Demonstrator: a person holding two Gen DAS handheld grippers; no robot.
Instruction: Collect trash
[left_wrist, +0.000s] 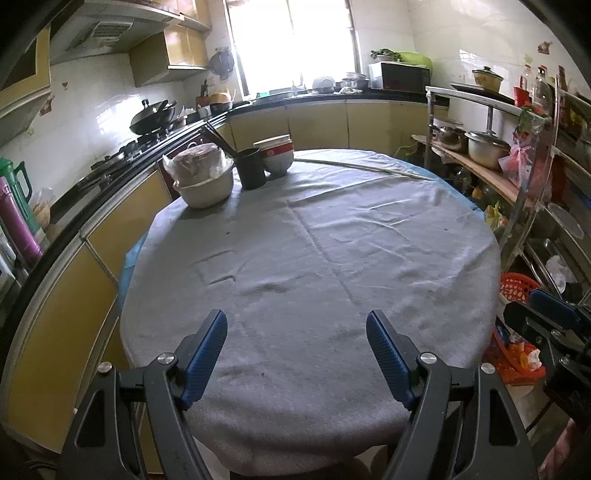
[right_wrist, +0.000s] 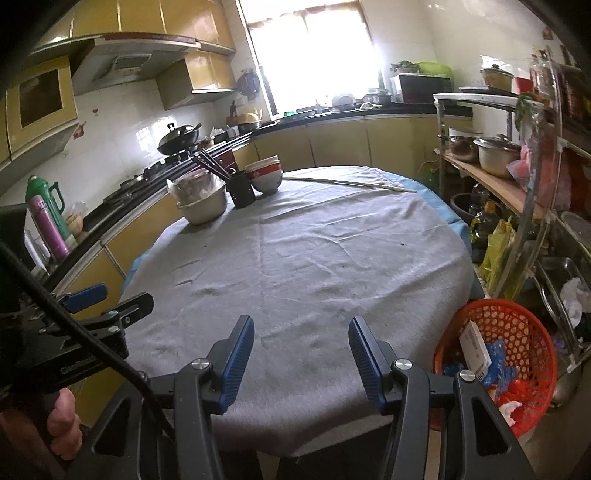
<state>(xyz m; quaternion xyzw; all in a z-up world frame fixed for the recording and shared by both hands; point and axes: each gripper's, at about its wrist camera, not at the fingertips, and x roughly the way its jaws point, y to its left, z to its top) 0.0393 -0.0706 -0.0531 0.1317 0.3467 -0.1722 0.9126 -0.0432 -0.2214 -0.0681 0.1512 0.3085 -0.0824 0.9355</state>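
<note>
2 grippers hover empty over the grey-clothed bench (right_wrist: 295, 266): left gripper (left_wrist: 296, 356) with jaws wide apart, right gripper (right_wrist: 301, 360) also apart, nothing between. Trash (right_wrist: 480, 354) lies in the orange basket (right_wrist: 524, 321) beside the bench: a white box, blue wrappers, tissue. These look light, crushable and slippery; pinch a folded edge, or grip the box across its narrow sides.

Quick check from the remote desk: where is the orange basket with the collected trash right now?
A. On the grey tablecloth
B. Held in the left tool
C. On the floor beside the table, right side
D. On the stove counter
C: the orange basket sits below the table edge, on its right side, with wrappers and a small white box inside.
</note>
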